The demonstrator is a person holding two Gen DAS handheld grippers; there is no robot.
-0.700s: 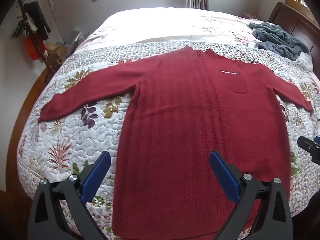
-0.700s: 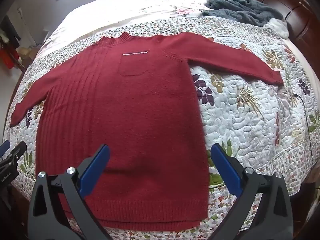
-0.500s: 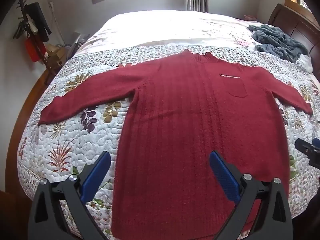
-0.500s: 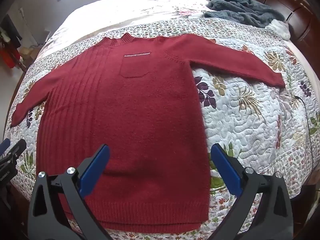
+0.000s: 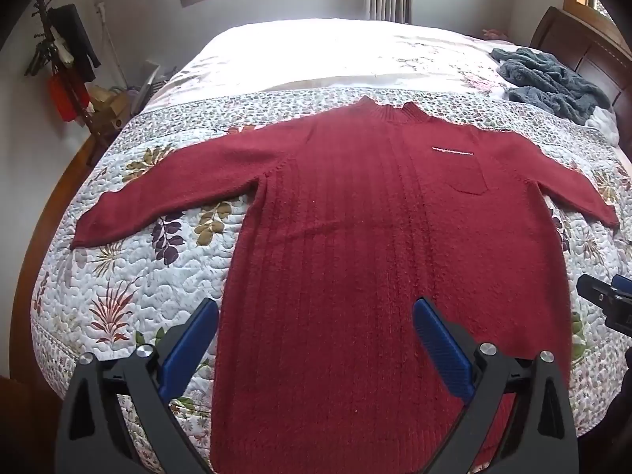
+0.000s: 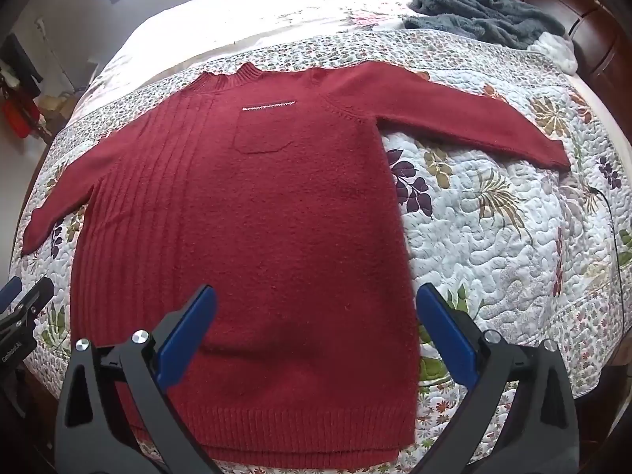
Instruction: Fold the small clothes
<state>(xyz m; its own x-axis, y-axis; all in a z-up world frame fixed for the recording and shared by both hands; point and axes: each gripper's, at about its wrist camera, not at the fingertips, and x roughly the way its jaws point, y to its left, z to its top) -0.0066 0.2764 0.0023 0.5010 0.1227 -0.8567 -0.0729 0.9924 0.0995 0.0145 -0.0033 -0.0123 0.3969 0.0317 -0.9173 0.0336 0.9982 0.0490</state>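
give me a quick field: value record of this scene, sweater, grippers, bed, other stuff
garment: red sweater, flat, front up, both sleeves spread out
pocket: chest pocket below the collar
surface: floral quilt on a bed
left gripper: open, above the hem, holding nothing
right gripper: open, above the hem, holding nothing
other: grey blanket bunched near the headboard
fold: not yet begun

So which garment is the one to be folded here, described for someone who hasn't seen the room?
On the bed's floral quilt, it is the dark red knit sweater lying flat with both sleeves spread. Unlike the crumpled grey fleece garment near the headboard, it has a chest pocket with pale stitching above.
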